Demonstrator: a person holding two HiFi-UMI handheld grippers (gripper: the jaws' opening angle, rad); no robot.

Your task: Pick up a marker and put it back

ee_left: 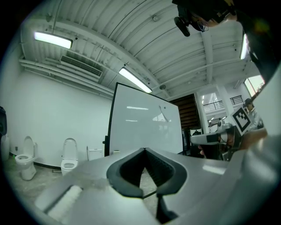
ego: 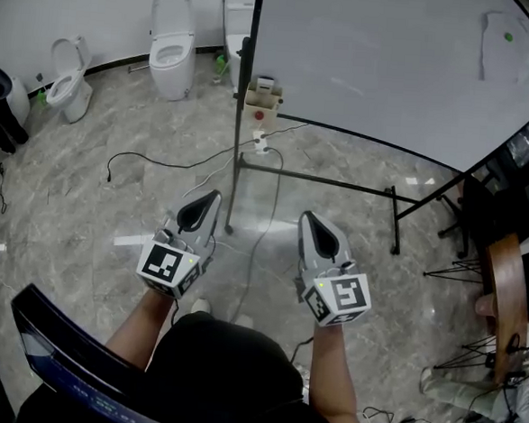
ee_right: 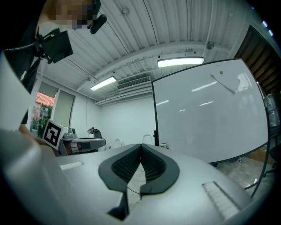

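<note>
The person holds both grippers out in front, side by side, low over the floor (ego: 84, 202). They point level at the board (ego: 392, 61).

The left gripper (ego: 213, 196) has its two jaws pressed together at the tips. Nothing is between them. The right gripper (ego: 306, 218) is the same: its jaws are pressed together and pinch nothing. Each gripper has a cube with black and white squares near the hand.

The board is big and white and stands on a dark frame with thin legs. A small green dot (ego: 508, 36) sits near its top right corner. A little pale box (ego: 264, 95) hangs on the frame at the board's lower left corner, well ahead of both grippers. The marker may be in that box, but it is too small to tell.

Two white toilets (ego: 172, 50) stand by the far wall, left of the board. A thin black cord (ego: 146, 159) lies on the floor between the toilets and the grippers.
</note>
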